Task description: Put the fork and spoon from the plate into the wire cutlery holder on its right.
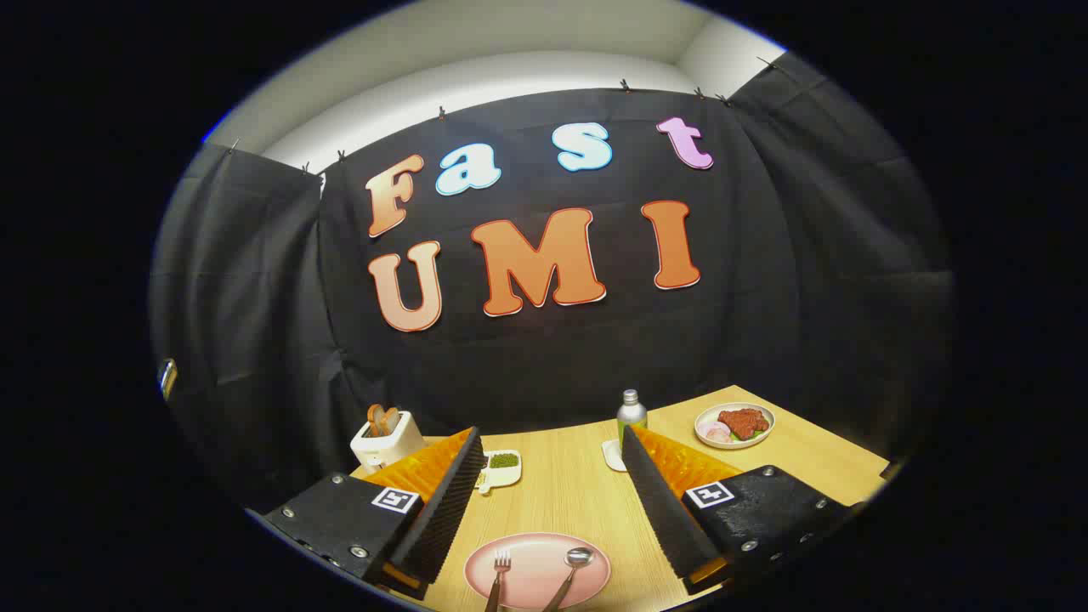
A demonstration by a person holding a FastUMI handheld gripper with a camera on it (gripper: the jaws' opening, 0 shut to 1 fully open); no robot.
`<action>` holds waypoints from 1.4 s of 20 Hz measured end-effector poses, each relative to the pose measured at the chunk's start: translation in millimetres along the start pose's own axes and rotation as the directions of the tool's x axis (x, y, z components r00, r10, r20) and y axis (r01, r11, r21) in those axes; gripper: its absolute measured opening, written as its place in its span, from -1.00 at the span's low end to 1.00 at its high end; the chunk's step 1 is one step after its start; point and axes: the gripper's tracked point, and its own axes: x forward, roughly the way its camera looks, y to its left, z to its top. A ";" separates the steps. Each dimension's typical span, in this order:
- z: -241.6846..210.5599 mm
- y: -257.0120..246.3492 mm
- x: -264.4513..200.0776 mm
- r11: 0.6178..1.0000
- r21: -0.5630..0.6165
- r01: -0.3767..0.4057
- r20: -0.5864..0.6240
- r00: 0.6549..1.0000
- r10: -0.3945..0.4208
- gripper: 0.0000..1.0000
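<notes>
A pink plate (535, 563) lies on the wooden table, low down between my two fingers. On it rest a fork (500, 569) on the left and a spoon (574, 565) on the right, their heads pointing away from me and their handles running toward me. My gripper (546, 510) hovers above the plate, open wide, with nothing between its fingers. I see no part of the wire cutlery holder behind the right finger (671, 501).
Beyond the fingers, a white toaster (387, 438) with bread stands at the back left, beside a small white dish (501, 467) of green bits. A metal bottle (631, 416) stands at the back centre on a white coaster. A plate of meat (735, 425) sits at the back right.
</notes>
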 end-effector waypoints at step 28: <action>-56.0 8.7 -3.8 0.990 -0.137 0.010 -0.123 0.992 -0.027 0.97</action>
